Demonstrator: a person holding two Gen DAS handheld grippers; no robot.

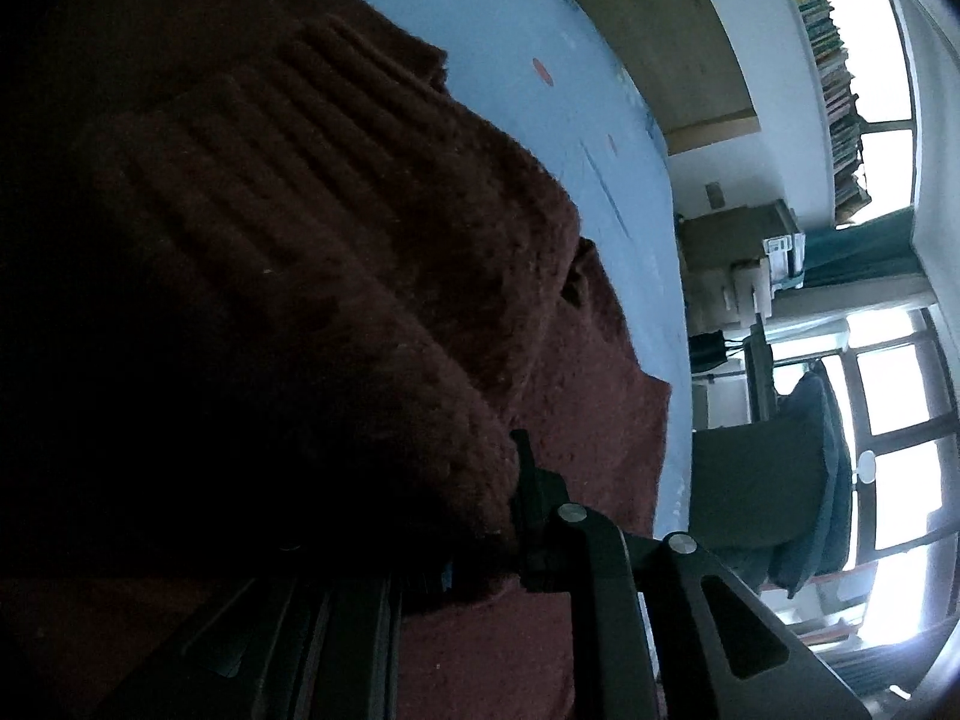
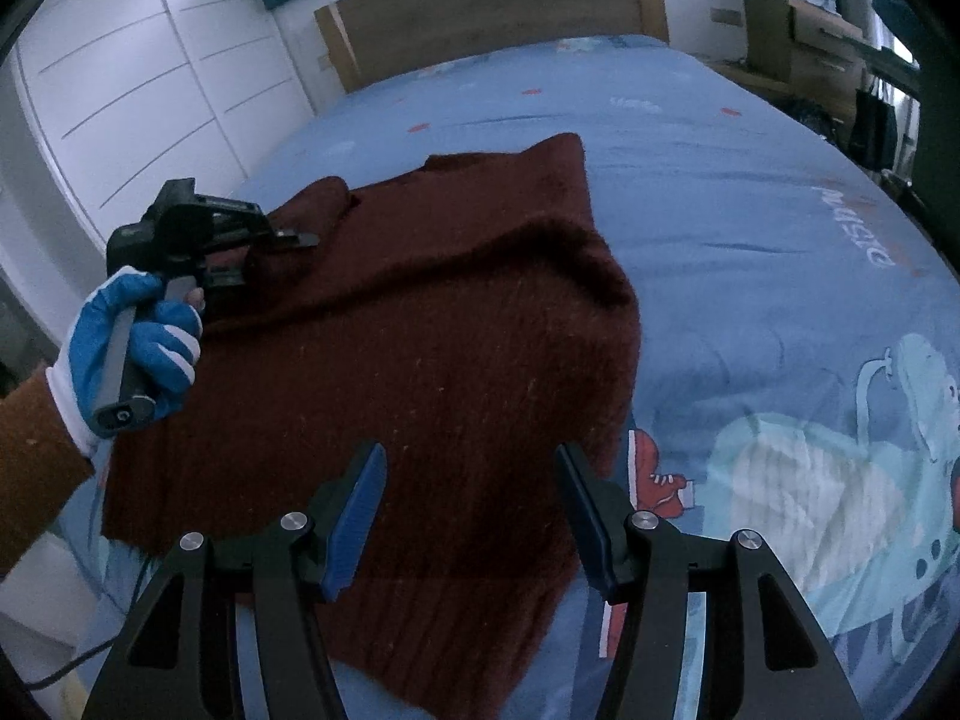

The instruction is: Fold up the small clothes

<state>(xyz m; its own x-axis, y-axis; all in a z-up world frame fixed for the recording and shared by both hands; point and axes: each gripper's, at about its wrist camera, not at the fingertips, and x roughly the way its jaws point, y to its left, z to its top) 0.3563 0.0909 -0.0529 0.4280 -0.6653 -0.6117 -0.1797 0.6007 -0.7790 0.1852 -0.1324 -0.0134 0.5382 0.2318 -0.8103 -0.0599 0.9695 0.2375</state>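
**Sleeve carried across a dark red knit on the bed**

A dark red sweater (image 2: 420,372) of fuzzy, ribbed wool is spread on the blue printed bedcover (image 2: 750,240), nearer the bed's left side and foot than its wooden headboard (image 2: 492,6). Its long axis runs from the hem at the foot edge up towards the headboard. One part is already laid over the body, forming a raised fold along the right edge.

The left gripper (image 2: 300,238), held in a blue and white gloved hand (image 2: 144,348), is seen at the garment's upper left, by the bed's left edge. Its jaws are clenched on a thick ribbed portion, probably a sleeve or cuff, though the left wrist view is too dark to be sure which. That portion is draped over the gripper and fills most of its view.

The right gripper (image 2: 471,516) hovers over the hem near the foot edge, jaws released and empty, pads apart above the knit.

The coming move is judged to turn on the left hand: the held portion lies left of the body and must be carried rightwards, across the long axis.
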